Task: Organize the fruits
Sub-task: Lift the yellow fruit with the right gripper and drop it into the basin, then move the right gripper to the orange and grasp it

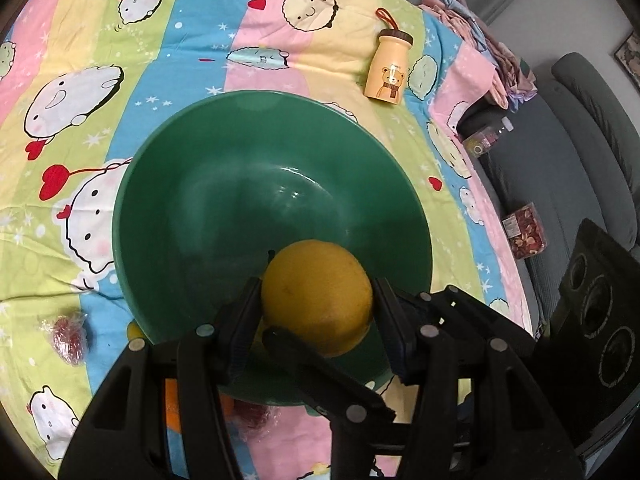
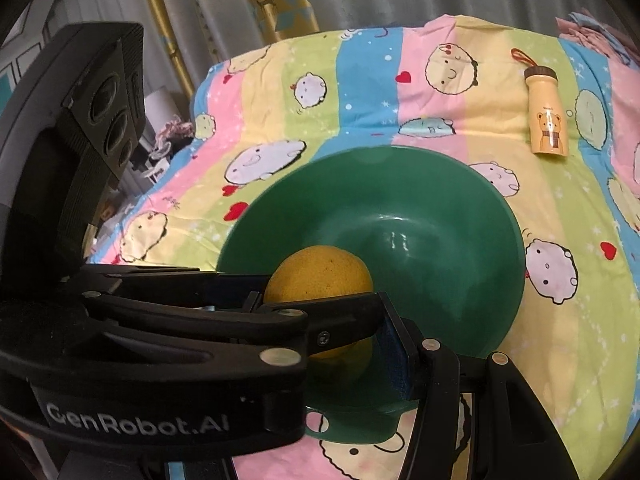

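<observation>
Left gripper (image 1: 316, 300) and right gripper (image 2: 320, 312) both pinch one round, yellow, pitted fruit (image 1: 316, 296) over the green bowl (image 1: 200, 184). Only the left view shows wrapped red fruits (image 1: 68, 332) on the sheet.

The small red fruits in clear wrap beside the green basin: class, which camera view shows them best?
The left wrist view. One wrapped red fruit lies on the sheet left of the green basin; another peeks from under its near rim. The right wrist view shows neither.

One big round green plastic bowl (image 1: 224, 184). One big round yellow fruit (image 1: 316, 296). One small yellow bottle with a bear picture (image 1: 390, 66). Two red fruits in clear wrap (image 1: 68, 334). Two black grippers (image 1: 316, 320).
</observation>
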